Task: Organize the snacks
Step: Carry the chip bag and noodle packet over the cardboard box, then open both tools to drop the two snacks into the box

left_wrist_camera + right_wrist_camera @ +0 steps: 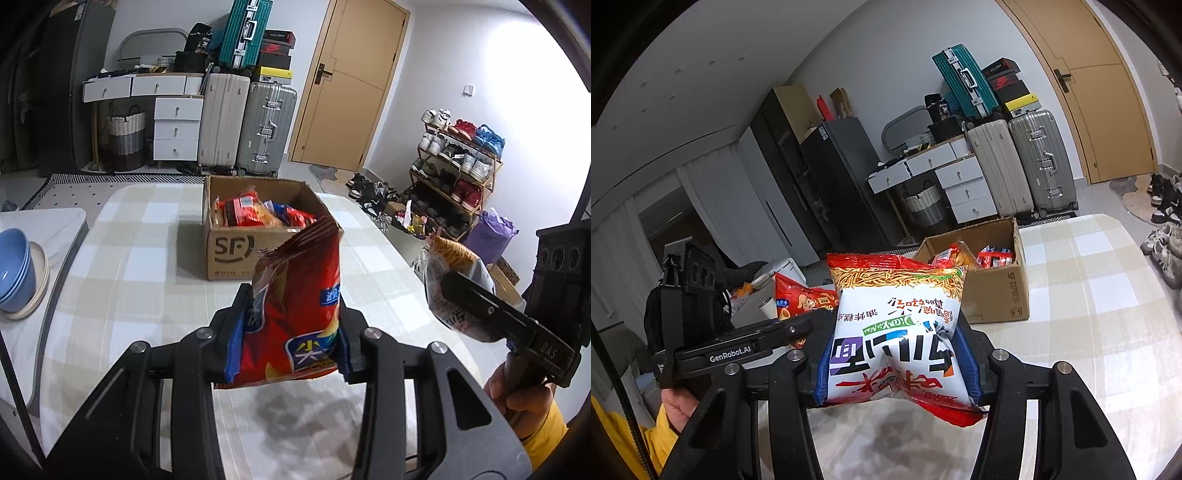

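One red snack bag (295, 314), one white snack bag (897, 332), one cardboard box (236, 254), three suitcases (266, 129), two tongs (291, 332).

Red crinkly snack bag with blue label (295, 314): upright, slightly tilted, serrated top edge up, pinched at lower sides, off checked-cloth table (147, 258).

White-and-red snack bag with noodle-stick picture (897, 332): print upside down, sides squeezed inward, held above table, right of red bag.

Brown open-topped cardboard box with "SF" print (236, 251): stands on table beyond both bags, flaps up, partly filled with red and orange snack packets (258, 212) lying jumbled inside.
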The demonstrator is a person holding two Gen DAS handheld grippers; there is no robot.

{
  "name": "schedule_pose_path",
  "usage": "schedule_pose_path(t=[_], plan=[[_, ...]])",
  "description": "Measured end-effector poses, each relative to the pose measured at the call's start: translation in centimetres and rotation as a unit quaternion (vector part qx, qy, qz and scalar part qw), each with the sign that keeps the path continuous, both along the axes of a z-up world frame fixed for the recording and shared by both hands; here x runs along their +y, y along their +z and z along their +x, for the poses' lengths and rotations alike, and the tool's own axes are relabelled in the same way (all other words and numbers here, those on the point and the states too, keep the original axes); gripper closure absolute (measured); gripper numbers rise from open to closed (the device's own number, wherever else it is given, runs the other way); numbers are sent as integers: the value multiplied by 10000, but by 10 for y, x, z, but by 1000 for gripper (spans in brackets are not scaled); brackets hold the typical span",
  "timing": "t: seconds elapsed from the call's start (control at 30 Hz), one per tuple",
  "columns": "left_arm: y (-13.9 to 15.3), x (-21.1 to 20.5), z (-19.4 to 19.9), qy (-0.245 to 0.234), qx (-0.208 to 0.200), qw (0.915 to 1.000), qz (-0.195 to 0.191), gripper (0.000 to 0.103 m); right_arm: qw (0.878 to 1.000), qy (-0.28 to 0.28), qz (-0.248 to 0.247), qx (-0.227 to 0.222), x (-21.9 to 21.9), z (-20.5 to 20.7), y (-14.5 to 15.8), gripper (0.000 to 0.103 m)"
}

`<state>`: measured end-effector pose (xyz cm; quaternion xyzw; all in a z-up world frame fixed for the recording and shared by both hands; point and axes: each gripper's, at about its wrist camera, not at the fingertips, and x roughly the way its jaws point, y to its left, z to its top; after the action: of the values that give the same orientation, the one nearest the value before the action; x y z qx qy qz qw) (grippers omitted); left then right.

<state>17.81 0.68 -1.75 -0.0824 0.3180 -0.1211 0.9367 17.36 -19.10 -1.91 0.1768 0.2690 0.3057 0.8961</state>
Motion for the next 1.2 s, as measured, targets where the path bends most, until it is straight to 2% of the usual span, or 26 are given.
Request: schedule_pose_path(t=[0.2,0.33,0.43,0.53,0.63,0.77,0.87,0.93,1.0,1.2], plan=[[6,6,54,-23,-17,10000,50,67,9999,42,-135,-64,9,25,7,48],[4,18,112,174,-37,9998,74,67,9996,43,-272,-102,17,51,15,48],[6,23,153,273,-29,9995,157,67,9989,83,-443,-111,25,81,23,48],[11,26,192,199,119,9997,5,67,9983,136,-572,-31,33,114,26,48],[14,26,234,228,159,9995,118,67,9976,118,-677,118,38,151,26,48],[10,20,290,12,334,9993,139,67,9957,61,-808,446,44,198,15,48],[-3,22,332,-75,598,9982,-22,67,9940,44,-843,694,46,229,4,48],[-13,22,350,-35,743,9972,-48,67,9926,38,-885,831,47,246,-3,48],[-21,17,368,-203,931,9954,-3,67,9915,19,-931,909,48,260,-9,48],[-37,8,399,-356,1194,9922,97,67,9884,-41,-1043,1104,49,280,-28,48]])
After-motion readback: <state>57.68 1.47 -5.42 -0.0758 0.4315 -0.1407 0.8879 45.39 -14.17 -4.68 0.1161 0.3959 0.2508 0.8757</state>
